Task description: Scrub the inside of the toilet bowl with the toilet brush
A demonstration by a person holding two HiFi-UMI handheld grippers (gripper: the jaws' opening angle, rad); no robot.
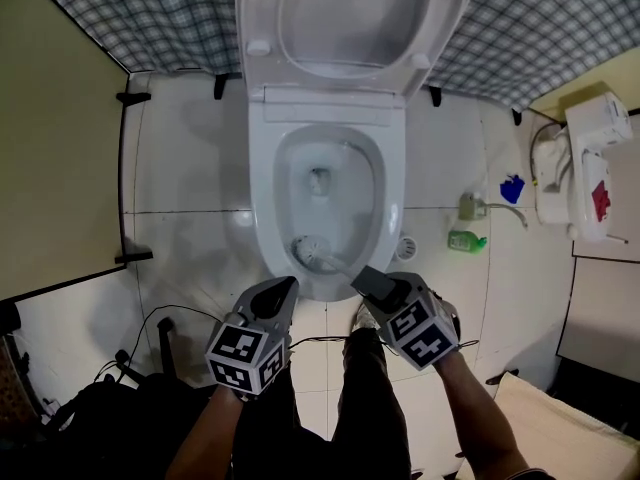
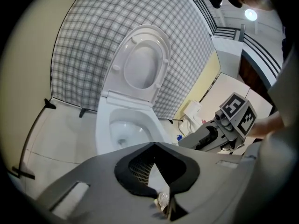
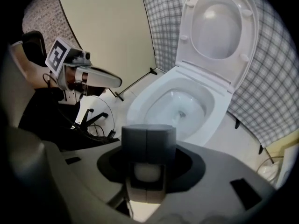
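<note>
The white toilet (image 1: 262, 218) stands with lid and seat raised, its bowl (image 1: 330, 183) holding water. The toilet brush (image 1: 308, 251) has its bristle head inside the bowl against the near wall, and its handle slants back to my right gripper (image 1: 366, 281), which is shut on it. In the right gripper view the fingers (image 3: 148, 141) clamp the white handle end (image 3: 147, 171), with the bowl (image 3: 180, 107) beyond. My left gripper (image 1: 283, 290) hovers just before the bowl's front rim, jaws together and holding nothing; the left gripper view shows its tips (image 2: 154, 146) pointing at the toilet (image 2: 122, 129).
A green bottle (image 1: 466, 239), a blue item (image 1: 512, 188) and a white wall unit (image 1: 590, 168) sit to the right of the toilet. Cables (image 1: 150, 333) and a black bag (image 1: 90, 428) lie at the lower left. The person's legs (image 1: 365, 408) stand in front of the bowl.
</note>
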